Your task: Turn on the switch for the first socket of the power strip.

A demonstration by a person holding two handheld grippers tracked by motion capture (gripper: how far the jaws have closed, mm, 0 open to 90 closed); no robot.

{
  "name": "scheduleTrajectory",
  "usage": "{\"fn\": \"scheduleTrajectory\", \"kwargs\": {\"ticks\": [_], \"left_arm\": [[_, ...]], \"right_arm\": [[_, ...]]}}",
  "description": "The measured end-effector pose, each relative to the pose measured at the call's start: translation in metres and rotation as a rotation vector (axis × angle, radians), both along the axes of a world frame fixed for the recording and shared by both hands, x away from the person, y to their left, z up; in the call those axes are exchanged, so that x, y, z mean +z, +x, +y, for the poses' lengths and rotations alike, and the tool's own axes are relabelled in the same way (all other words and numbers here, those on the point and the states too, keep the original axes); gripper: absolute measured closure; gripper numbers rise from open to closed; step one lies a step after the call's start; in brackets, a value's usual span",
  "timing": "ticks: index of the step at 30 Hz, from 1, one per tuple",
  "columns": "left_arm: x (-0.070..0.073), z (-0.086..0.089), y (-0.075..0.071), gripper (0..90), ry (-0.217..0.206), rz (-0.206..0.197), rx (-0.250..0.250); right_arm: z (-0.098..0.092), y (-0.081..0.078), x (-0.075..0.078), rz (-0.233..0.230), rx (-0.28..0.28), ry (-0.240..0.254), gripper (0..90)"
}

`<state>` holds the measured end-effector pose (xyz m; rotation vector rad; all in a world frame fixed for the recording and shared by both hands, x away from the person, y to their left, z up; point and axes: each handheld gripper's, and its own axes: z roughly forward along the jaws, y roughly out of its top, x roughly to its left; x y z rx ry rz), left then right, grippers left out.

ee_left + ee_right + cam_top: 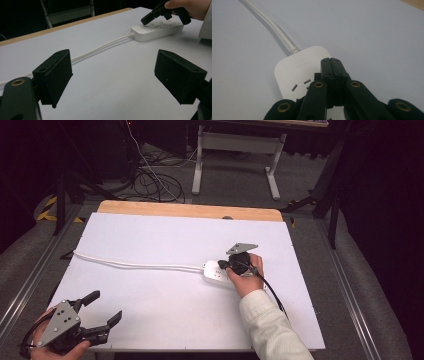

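- Two hand-held grippers are in use over a white surface [165, 285] with a wooden strip along its far edge.
- Right hand-held gripper [223, 265] hangs over the white power strip [216, 273], its tip pointing down at the strip's top face.
- Seen from the right gripper view, this gripper's [333, 65] black jaws are pressed together with nothing between them, just above the power strip [294, 70] beside a pair of socket slots.
- Whether the tip touches the strip cannot be told.
- White power strip lies flat on the right half of the surface, near the middle of its depth.
- Its white cord [130, 264] runs from the strip's left end across the surface toward the left edge.
- Left hand-held gripper [106, 307] rests at the near left corner, well apart from the strip, jaws spread wide and holding nothing.
- Looking along those spread jaws in the left gripper view, the cord [100, 50] and the power strip [155, 31] lie farther off.
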<state>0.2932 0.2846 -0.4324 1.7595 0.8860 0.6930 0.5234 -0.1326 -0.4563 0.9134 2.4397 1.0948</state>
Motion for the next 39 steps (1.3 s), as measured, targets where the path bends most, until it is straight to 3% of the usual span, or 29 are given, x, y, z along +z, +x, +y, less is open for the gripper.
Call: {"fn": "scheduleTrajectory", "kwargs": {"ticks": [39], "left_arm": [[0.0006, 0.0002, -0.0007, 15.1, 0.001, -0.002, 0.002]], "right_arm": [[0.0047, -0.0018, -0.0040, -0.013, -0.019, -0.027, 90.0]]}}
